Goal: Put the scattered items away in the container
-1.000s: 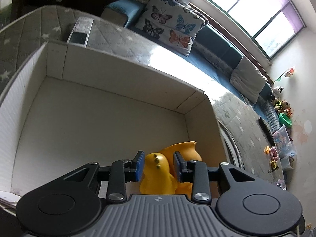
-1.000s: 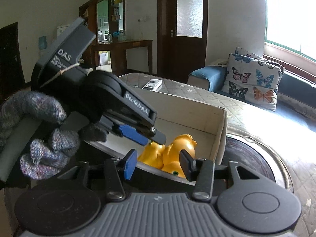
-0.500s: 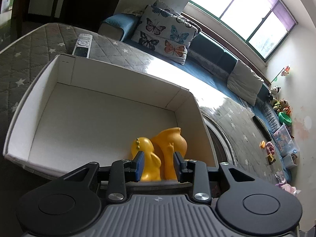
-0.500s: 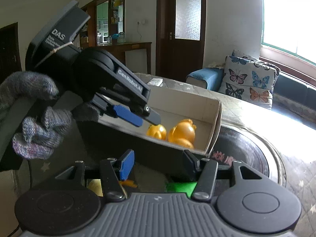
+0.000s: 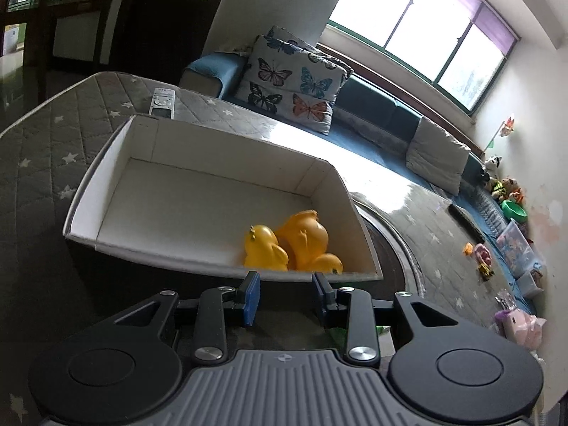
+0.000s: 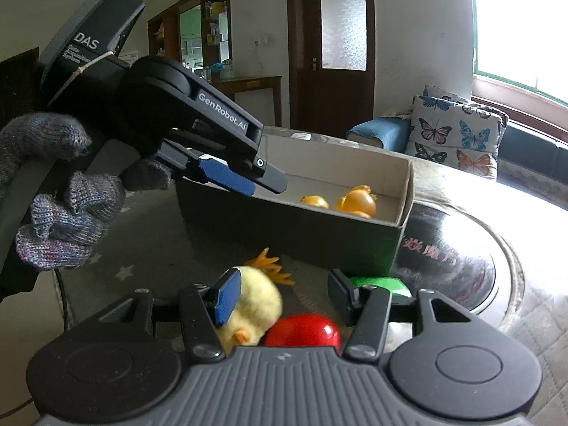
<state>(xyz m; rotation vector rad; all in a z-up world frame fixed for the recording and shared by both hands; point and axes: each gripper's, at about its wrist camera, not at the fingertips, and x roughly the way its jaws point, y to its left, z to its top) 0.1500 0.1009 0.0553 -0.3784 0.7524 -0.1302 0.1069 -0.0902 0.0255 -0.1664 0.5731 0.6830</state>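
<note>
A table [image 5: 42,163] under a grey quilted cover with white stars carries everything. On it stands an open box [image 5: 106,163], white inside and dark outside. A remote [image 5: 162,102] lies flat just beyond the box's far left corner. To the right of the box is a dark round inset [image 6: 451,259] with red characters (too blurred to read). Close to the box's near wall lie a fluffy chick [image 6: 257,301], a red ball [image 6: 301,332] and a green block [image 6: 380,282].
</note>
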